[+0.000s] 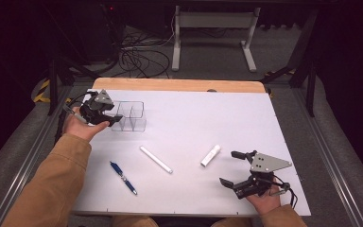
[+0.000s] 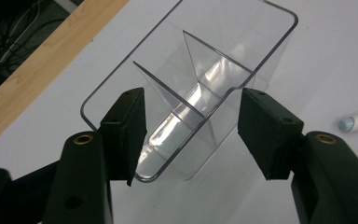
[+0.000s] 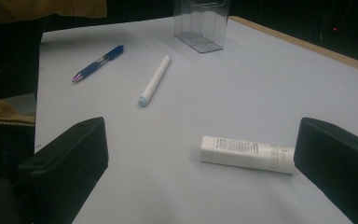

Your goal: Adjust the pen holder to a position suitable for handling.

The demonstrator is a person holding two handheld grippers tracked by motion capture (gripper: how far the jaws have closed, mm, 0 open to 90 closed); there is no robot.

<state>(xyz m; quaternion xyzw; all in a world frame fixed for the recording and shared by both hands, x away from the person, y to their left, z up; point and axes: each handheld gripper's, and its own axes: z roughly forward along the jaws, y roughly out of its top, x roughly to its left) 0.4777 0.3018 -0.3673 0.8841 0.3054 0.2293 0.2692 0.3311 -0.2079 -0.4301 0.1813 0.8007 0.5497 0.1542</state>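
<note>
Grasping is the step in hand: at the upper left of the high view, the left gripper (image 1: 108, 115) has its jaws astride the near end of the clear divided organizer (image 1: 131, 116) on the white table (image 1: 246, 118), not visibly pressing it. Next, I judge, comes a firm squeeze. At lower right, the right gripper (image 1: 230, 167) rests spread wide near the white tube (image 1: 210, 155).

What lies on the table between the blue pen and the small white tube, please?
In the high view, a long white marker lies between the blue pen and the small white tube.
</note>
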